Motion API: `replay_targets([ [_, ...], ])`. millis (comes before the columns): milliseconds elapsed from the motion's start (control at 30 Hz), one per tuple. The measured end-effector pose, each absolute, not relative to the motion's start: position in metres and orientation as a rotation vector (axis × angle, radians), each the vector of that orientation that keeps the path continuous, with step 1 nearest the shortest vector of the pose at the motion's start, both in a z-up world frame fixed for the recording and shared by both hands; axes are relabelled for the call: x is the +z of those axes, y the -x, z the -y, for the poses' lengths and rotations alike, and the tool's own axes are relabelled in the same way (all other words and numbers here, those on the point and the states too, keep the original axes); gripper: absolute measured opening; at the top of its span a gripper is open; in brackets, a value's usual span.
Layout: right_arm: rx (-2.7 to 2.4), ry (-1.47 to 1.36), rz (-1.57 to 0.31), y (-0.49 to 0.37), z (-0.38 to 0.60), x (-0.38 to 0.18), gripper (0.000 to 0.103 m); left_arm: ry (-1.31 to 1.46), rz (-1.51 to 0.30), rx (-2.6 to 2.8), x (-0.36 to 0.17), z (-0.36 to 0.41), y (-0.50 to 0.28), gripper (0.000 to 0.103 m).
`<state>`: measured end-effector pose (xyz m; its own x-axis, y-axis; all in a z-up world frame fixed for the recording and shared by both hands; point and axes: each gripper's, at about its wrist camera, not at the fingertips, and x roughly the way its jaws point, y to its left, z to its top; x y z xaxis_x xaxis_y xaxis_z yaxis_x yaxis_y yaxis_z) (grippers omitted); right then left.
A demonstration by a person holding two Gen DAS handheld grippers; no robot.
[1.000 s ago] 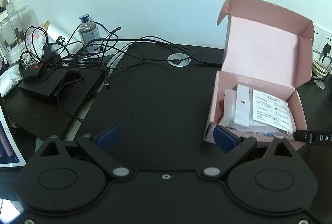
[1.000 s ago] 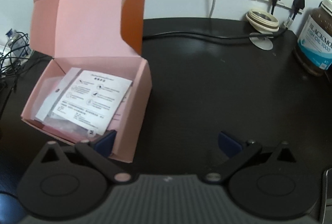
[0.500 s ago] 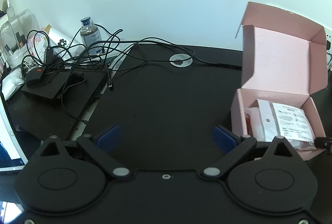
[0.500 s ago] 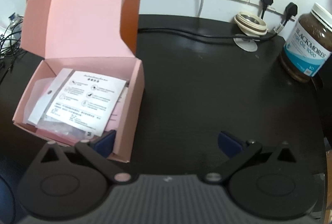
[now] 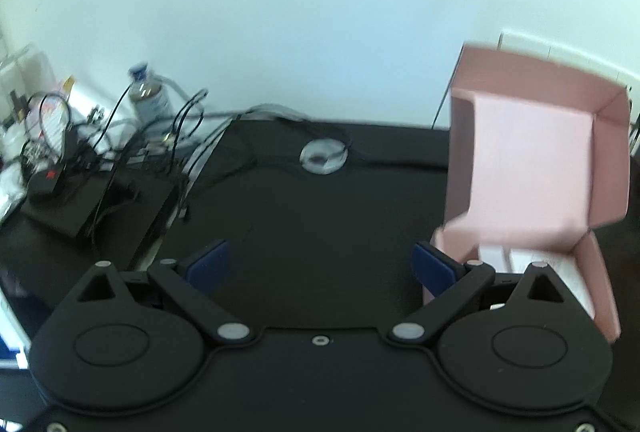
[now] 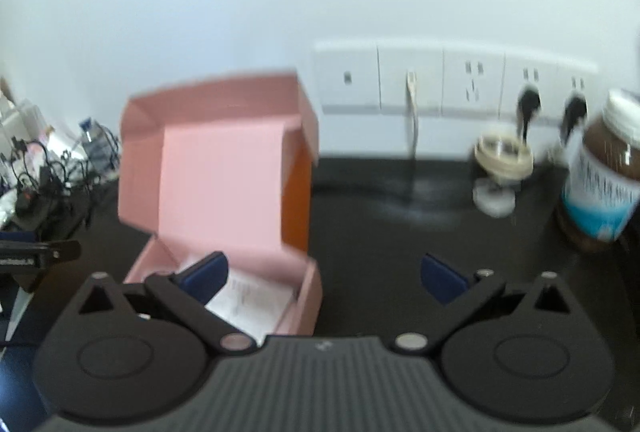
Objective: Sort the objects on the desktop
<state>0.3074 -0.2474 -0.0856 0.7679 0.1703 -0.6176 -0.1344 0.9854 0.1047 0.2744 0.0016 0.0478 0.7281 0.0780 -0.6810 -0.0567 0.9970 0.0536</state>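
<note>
An open pink cardboard box [image 5: 528, 168] stands on the black desk [image 5: 312, 216], its lid up, with white leaflets [image 6: 256, 300] lying inside. My left gripper [image 5: 320, 266] is open and empty above the bare desk, its right fingertip beside the box's left wall. My right gripper [image 6: 324, 272] is open too, its left fingertip over the inside of the pink box [image 6: 224, 176], its right one over the desk. A brown supplement jar [image 6: 604, 172] with a blue and white label stands at the far right.
A tangle of black cables [image 5: 108, 148] and a black device lie at the left, by a small bottle [image 5: 150, 98]. A round cable grommet [image 5: 322, 156] sits mid-desk. Wall sockets [image 6: 452, 80] with plugs and a coiled cream cable [image 6: 502, 152] line the back wall.
Both views have tilted upward and pulled back, showing more wall and blurring with motion. The right gripper's left fingertip now sits over the box's interior. Both grippers stay open.
</note>
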Motion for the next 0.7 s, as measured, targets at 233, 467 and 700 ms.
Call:
replay_targets([
  [233, 0.19, -0.063, -0.584, -0.317, 0.26, -0.042, 0.102, -0.006, -0.707, 0.066, 0.065, -0.001, -0.308, 0.098],
  [467, 0.221, -0.021, -0.58, -0.308, 0.256, -0.027, 0.085, 0.016, -0.682, 0.073, 0.07, 0.0, -0.319, 0.098],
  [700, 0.218, -0.063, -0.532, -0.304, 0.26, -0.013, 0.083, 0.093, -0.669, 0.132, 0.08, -0.022, -0.345, 0.098],
])
